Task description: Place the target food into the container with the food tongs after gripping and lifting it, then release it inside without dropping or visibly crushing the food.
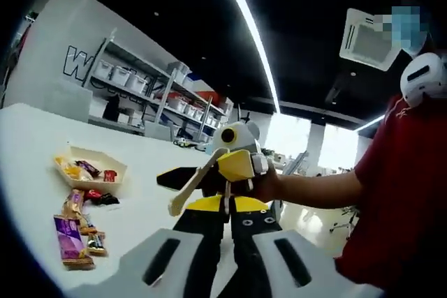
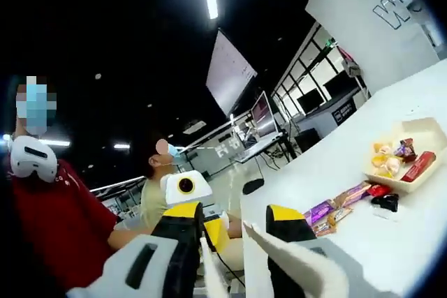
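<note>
on the white tabletop (image 1: pixel 42 144) the tray (image 1: pixel 89 170) and loose snack bars (image 1: pixel 75 232) lie well off, untouched; my right hand-held gripper (image 1: pixel 234 165), raised in the air, clamps the tongs (image 1: pixel 192 188), my left hand-held gripper (image 1: pixel 230 256) stands apart and empty, so i judge reaching the food comes next.

We saw the container (image 1: pixel 91 167) on the table (image 1: pixel 28 144) with wrapped snacks inside. More snack bars (image 1: pixel 75 232) lay on the table just beside it. Shelving (image 1: pixel 150 88) stood behind the table.
</note>
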Available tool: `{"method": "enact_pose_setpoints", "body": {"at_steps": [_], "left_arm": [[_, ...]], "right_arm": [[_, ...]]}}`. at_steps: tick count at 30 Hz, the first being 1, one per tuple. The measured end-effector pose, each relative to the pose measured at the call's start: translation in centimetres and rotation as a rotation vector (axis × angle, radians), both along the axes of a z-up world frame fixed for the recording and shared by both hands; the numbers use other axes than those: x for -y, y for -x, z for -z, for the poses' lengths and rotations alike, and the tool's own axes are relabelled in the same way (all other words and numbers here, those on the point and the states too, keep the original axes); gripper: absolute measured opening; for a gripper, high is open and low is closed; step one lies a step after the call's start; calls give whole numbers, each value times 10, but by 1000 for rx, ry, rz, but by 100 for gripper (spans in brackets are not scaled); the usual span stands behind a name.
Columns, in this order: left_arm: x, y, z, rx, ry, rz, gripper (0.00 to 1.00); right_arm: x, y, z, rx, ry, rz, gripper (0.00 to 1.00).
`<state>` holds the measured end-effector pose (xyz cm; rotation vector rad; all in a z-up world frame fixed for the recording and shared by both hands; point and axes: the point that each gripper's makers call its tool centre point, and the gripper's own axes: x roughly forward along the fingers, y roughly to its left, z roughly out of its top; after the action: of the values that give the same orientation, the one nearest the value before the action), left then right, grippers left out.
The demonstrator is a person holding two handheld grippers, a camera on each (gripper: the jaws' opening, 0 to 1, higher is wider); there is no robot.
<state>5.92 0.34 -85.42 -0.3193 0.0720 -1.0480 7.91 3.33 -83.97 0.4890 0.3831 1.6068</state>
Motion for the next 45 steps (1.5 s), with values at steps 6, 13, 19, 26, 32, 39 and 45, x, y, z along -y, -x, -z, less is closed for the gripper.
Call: {"method": "enact_pose_setpoints", "body": {"at_steps": [6,13,19,26,32,39,45], "left_arm": [[-1,7,-12,-28,107,47,1],[-4,16,-23,-16,166,102,1],[-4,20,-29,-7,181,129,1],[-10,20,-51,13,311,117,1],[-13,21,-53,13,361,106,1],[-7,19,-53,0,351,106,1],[-2,18,-52,-3,369,112,1]], "right_arm": [[1,7,-7,-30,-34,-42,29],[3,28,-18,63,-78,-113,26],[4,32,-22,111,-68,-123,27],[4,30,-42,129,-123,-92,28],[7,28,-43,190,-93,-67,24],[9,27,-44,173,-101,-73,25],[7,29,-47,159,-117,-78,29]]}}
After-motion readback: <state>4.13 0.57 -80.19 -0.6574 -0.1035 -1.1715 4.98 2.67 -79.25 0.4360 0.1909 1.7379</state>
